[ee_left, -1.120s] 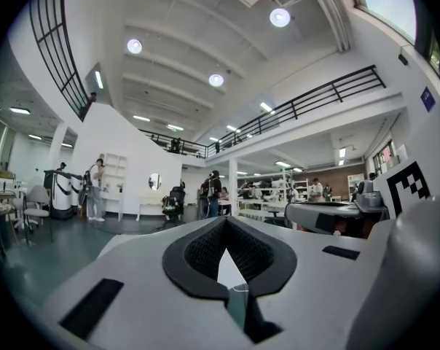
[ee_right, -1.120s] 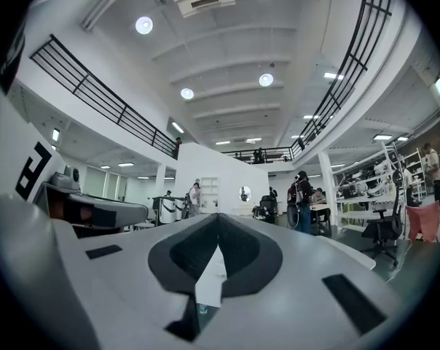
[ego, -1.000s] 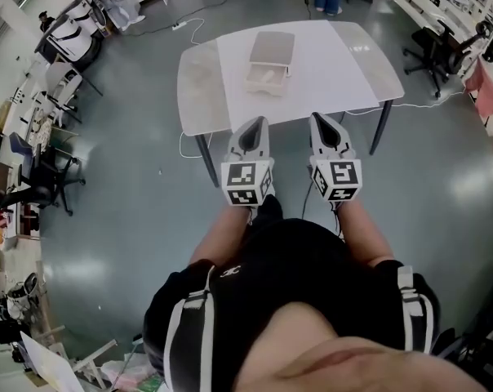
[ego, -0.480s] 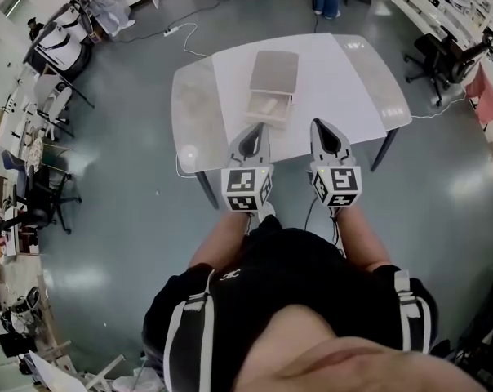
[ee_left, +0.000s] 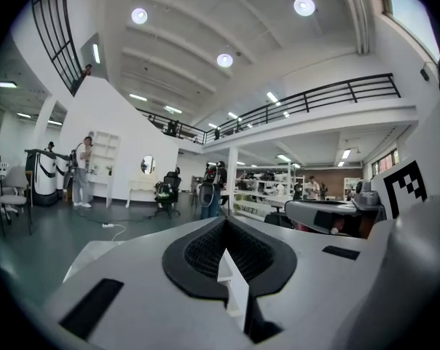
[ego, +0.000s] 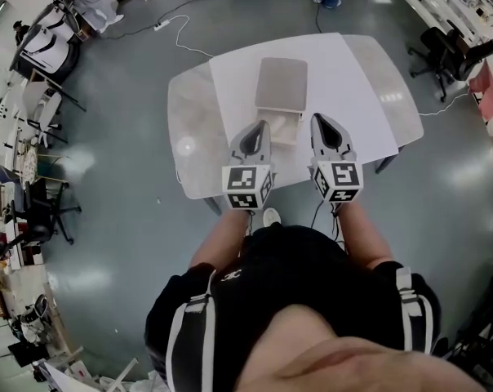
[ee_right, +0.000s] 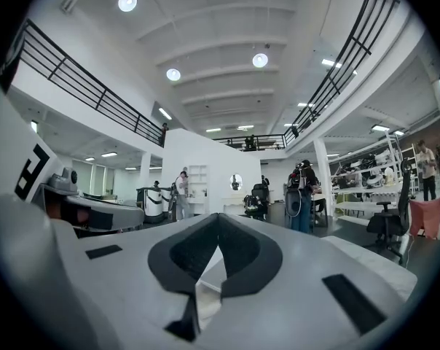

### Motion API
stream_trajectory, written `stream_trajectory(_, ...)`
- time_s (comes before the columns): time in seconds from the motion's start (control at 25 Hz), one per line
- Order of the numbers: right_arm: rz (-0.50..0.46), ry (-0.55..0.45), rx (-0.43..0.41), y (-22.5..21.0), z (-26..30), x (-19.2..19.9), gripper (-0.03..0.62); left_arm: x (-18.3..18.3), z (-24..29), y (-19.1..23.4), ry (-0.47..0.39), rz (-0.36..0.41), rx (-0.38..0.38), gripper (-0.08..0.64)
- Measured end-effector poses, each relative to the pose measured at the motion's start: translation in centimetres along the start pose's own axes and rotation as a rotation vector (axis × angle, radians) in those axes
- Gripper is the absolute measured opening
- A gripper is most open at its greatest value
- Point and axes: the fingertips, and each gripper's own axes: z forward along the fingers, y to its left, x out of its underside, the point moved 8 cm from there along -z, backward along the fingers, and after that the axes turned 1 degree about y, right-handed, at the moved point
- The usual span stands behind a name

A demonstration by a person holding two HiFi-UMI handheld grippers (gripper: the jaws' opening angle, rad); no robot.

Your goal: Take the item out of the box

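Standing at the near edge of a white tabletop (ego: pixel 348 68) in an open workshop hall, a person (ego: pixel 287 300) faces the box (ego: pixel 281 98), which sits opened near the tabletop's middle, its lid (ego: pixel 281 76) laid flat on the far side and its shallow tray (ego: pixel 286 131) on the side nearest the person. The reach toward that tray looks to be the step in hand. Doing it well would likely mean parting the jaws before they arrive over the tray, coming down from above rather than sliding in along the tabletop, and perhaps steadying the light box with one gripper so that it does not rise with its contents. Both forearms (ego: pixel 216 237) extend forward side by side and roughly parallel, each gripper held level and pointing away from the body, marker cubes nearest the person. The left gripper (ego: pixel 260 126), just left of the tray, has its jaws pressed together with nothing between them. The right gripper (ego: pixel 320 121), just right of the tray, likewise shows its jaws meeting and empty, its own view looking across the room rather than down into the box. The item, presumably in the tray, cannot be made out, since the tray shows only as a pale strip between the two grippers
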Motion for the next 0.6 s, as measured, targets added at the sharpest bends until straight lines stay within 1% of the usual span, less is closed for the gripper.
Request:
stream_trajectory(0.12, 0.010, 0.004, 0.010, -1.3, 1.6, 0.2, 0.012, 0.1, 2.4, 1.4, 0.020, -0.006, -0.006, 0.014)
stream_trajectory(0.24, 0.020, 0.019, 0.004, -3.7, 2.4, 0.8, 0.012, 0.2, 4.5, 1.1, 0.030, -0.015, -0.025, 0.014)
stream_trajectory(0.4, 0.025, 0.025, -0.038, -6.8, 3.9, 1.0, 0.012, 0.4, 6.8, 0.0, 0.041, -0.015, -0.071, 0.014)
stream_trajectory(0.6, 0.010, 0.027, -0.099, -8.1, 6.1, 0.2, 0.012, 0.4, 8.4, 0.6, 0.072, -0.032, -0.111, 0.014)
